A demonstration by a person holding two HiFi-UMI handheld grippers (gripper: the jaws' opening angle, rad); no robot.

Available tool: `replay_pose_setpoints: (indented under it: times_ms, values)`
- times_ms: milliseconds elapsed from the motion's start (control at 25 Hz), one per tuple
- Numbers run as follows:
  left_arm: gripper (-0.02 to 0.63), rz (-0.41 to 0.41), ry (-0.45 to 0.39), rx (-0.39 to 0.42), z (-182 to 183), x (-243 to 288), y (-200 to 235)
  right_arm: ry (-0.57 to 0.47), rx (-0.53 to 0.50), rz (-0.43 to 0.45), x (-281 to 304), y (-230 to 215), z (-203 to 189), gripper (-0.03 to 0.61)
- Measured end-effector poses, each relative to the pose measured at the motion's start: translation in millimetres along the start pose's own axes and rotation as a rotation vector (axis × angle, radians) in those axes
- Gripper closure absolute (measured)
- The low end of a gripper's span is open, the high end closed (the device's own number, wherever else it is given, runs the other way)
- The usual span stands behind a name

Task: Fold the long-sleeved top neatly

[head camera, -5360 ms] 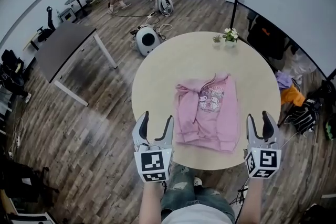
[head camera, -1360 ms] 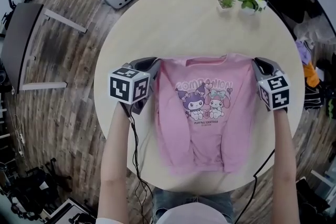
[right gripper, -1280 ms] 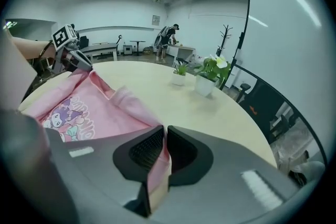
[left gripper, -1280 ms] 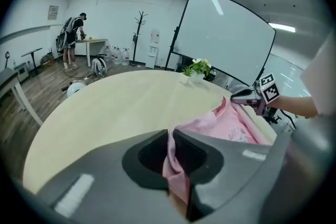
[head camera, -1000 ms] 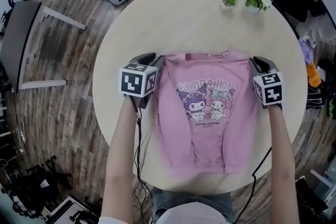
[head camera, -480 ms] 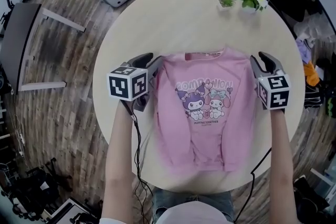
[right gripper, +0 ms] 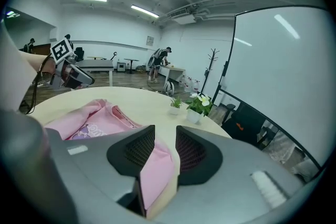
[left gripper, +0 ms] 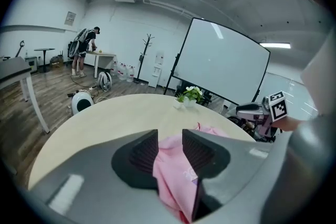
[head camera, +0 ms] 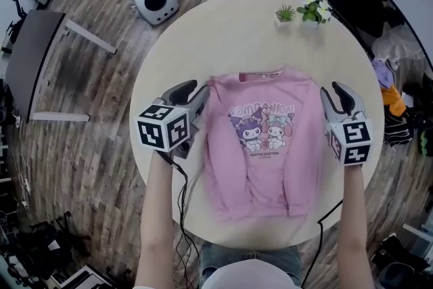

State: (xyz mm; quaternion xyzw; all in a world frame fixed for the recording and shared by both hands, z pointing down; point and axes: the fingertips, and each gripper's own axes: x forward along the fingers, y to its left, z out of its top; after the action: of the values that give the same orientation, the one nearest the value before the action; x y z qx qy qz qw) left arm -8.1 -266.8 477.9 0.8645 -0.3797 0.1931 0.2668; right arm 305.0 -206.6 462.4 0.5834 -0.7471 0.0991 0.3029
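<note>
The pink top (head camera: pixel 260 145) lies flat and face up in the middle of the table, collar toward 12 o'clock, hem toward 6, sleeves down its sides. I judge it is squared this way so the folds start even. Its print seems to read "COMPANION" over two cartoon figures; the line beneath is too small to trust. The left tongs (head camera: pixel 195 90) at 9 o'clock and the right tongs (head camera: pixel 333 91) at 3 hover by the shoulders, both parted and pinching nothing. The right's jaws have just been opening, and pink cloth shows through the gap. Small plants (head camera: pixel 304 10) stand at 1 o'clock on the round table (head camera: pixel 223 30).
</note>
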Motion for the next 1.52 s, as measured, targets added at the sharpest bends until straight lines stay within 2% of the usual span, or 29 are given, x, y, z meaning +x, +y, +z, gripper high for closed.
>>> replay_pose_setpoints:
  times_ms: [400,760,1000,1200,1360,1520]
  values:
    - [0.471,0.022,-0.099,0.032,4,-78,-38,-0.092,-0.025,-0.042,-83,25,26,0.428]
    - [0.471,0.030,-0.176,0.048,-10,-142,-77,-0.113,0.021,0.010,-135,87,11,0.428]
    - [0.471,0.021,-0.199,0.033,-30,-172,-94,-0.091,0.056,0.084,-154,144,-10,0.428]
    - [0.471,0.012,-0.212,0.000,-47,-188,-103,-0.049,0.001,0.140,-161,189,-25,0.428]
    - [0.471,0.000,-0.204,-0.025,-64,-193,-108,-0.014,-0.009,0.254,-157,235,-41,0.426]
    - [0.471,-0.002,-0.205,-0.049,-78,-200,-111,0.038,0.069,0.377,-154,279,-72,0.418]
